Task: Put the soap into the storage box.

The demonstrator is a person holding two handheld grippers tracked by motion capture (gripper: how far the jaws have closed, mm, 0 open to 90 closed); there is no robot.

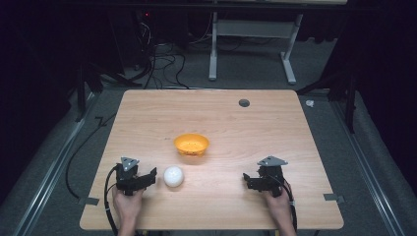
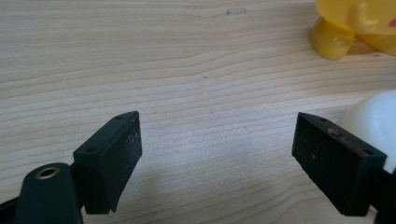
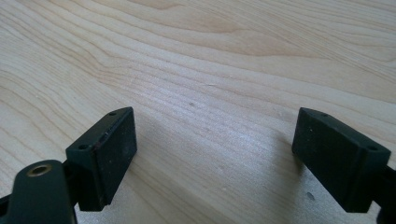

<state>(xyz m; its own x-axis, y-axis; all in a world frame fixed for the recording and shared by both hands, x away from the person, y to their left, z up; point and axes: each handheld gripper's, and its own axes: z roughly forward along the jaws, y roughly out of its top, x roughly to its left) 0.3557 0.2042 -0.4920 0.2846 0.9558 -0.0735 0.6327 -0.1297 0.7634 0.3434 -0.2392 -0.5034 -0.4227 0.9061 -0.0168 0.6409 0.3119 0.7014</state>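
A person works two hand-held grippers over a wooden table (image 1: 275, 128), and the job in hand looks to be getting the white ball (image 1: 173, 176) into the orange bowl (image 1: 191, 144). The left gripper (image 1: 151, 175) lies low on the table with the ball just beside its tips, on the side toward the right gripper, close but not between the jaws. From the left gripper's own camera, the ball (image 2: 373, 119) bulges up behind the right-hand jaw while bare wood fills the gap, and the bowl (image 2: 355, 23) sits farther ahead on that same side. The jaws stand apart and grip nothing.

The right gripper (image 1: 244, 179) rests well off to the ball's far side, tips turned toward it, its jaws likewise wide apart over bare wood (image 3: 210, 70).

The step appears to be the approach, with no grasp made yet. The next move calls for swinging the left gripper sideways until the ball sits squarely between the jaws, then closing gently, since a round ball may well roll off at a nudge from one jaw.

The bowl stands just beyond the ball, as seen from the left gripper. From above, nothing can be made out inside it, though the view is too coarse to be sure.
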